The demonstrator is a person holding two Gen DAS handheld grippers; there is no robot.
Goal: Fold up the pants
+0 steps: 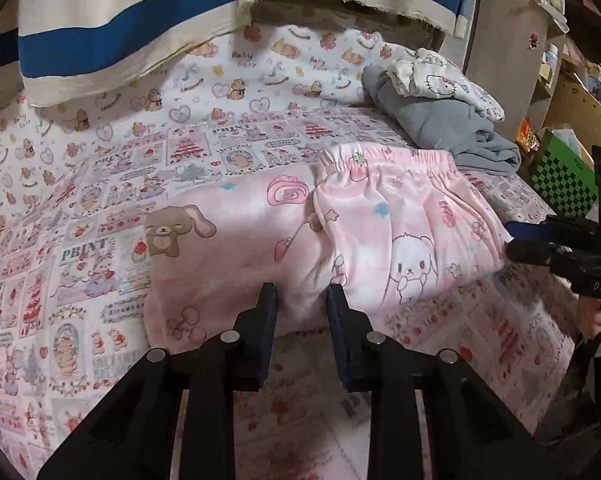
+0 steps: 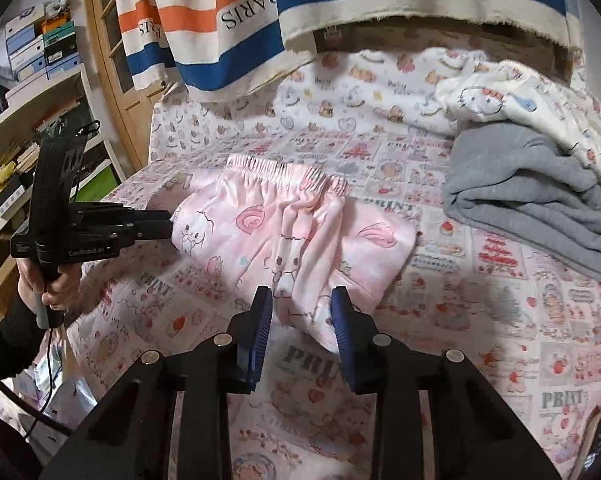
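Note:
The pink cartoon-print pants (image 1: 380,220) lie folded on the patterned bed sheet (image 1: 80,248), elastic waistband on the far side. My left gripper (image 1: 302,294) stands at the pants' near edge with a gap between its pads; pink cloth shows in the gap but is not pinched. In the right wrist view the pants (image 2: 300,232) lie in the middle. My right gripper (image 2: 303,300) is open over their near corner, with cloth lying between the fingers. Each gripper also shows from the side in the other view: the right gripper (image 1: 510,240) and the left gripper (image 2: 168,222) both touch the pants' edges.
A grey garment (image 1: 452,128) and a white cat-print garment (image 1: 440,76) are piled at the far right of the bed. A striped cloth (image 1: 100,32) hangs over the far side. Shelves with boxes (image 2: 28,92) stand left; a green checkered box (image 1: 560,178) sits right.

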